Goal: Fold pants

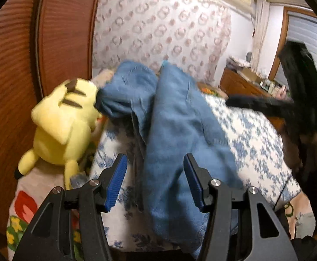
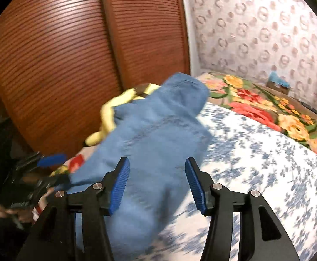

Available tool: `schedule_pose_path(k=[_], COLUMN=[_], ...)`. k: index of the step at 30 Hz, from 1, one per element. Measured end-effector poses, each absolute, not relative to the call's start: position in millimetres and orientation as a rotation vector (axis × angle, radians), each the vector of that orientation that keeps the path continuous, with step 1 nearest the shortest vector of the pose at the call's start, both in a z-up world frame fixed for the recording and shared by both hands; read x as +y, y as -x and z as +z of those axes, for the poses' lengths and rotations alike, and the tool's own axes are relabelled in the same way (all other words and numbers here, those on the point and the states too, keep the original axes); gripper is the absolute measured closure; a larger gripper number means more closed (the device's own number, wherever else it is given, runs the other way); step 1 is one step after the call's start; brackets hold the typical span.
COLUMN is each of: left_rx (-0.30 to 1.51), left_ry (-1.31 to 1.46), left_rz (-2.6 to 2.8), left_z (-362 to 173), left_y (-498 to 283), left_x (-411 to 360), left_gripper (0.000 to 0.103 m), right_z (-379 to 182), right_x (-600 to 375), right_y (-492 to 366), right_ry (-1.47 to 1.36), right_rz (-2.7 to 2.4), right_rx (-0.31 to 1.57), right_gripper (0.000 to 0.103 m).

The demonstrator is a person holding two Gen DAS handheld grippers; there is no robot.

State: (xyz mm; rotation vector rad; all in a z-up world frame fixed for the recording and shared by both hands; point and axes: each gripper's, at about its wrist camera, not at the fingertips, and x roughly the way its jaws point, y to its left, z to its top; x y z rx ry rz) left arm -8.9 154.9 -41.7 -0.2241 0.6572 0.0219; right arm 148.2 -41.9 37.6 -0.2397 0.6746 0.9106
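Blue pants (image 1: 175,130) lie crumpled in a long heap on the blue-and-white floral bedspread (image 1: 252,134). My left gripper (image 1: 155,163) is open just above the near end of the pants, holding nothing. In the right wrist view the pants (image 2: 156,141) stretch from the near edge toward the wardrobe. My right gripper (image 2: 157,165) is open over them, empty. The right gripper also shows in the left wrist view (image 1: 267,104) at the far right, blurred. The left gripper shows in the right wrist view (image 2: 49,169) at the left.
A yellow plush toy (image 1: 62,126) lies at the left of the pants against a brown slatted wardrobe (image 2: 71,65). A flowered blanket (image 2: 267,108) covers the far bed. A patterned curtain (image 1: 158,28) hangs behind. A wooden dresser (image 1: 241,84) stands at the far right.
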Motion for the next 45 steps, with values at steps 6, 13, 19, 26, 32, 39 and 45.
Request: schedule_pose_path(k=[6,13,19,26,32,39,45], left_rx=[0.724,0.723,0.700,0.663,0.637,0.553,0.431], left_ry=[0.234,0.246,0.288,0.305,0.315,0.344,0.352], left_rz=[0.019,-0.004,-0.032,-0.057,-0.074,-0.108,-0.061], left_z=[-70,-86,-87,-83,-76,-54,-15], left_y=[11,21,27,32,39,57,71], left_x=[155,156,158,154,154,158,184], left_gripper=[0.048,0.048,0.055,0.076,0.090,0.091,0.091], right_z=[15,-17,-41,-60,-39,36,92], right_x=[-8,30,41,46,43,38,67], right_y=[-197,-234,-249,-261,-252,-204,-196], right_ry=[0.199,0.176,0.086,0.021,0.044,0.117,0.153], right_rz=[0.874,0.875,0.895,0.973,1.020,1.065,1.168], right_rx=[0.758,0.858,0.934,1.012,0.928,0.705,0.618], right_gripper=[0.045,0.030,0.028,0.041,0.080,0.083,0.084])
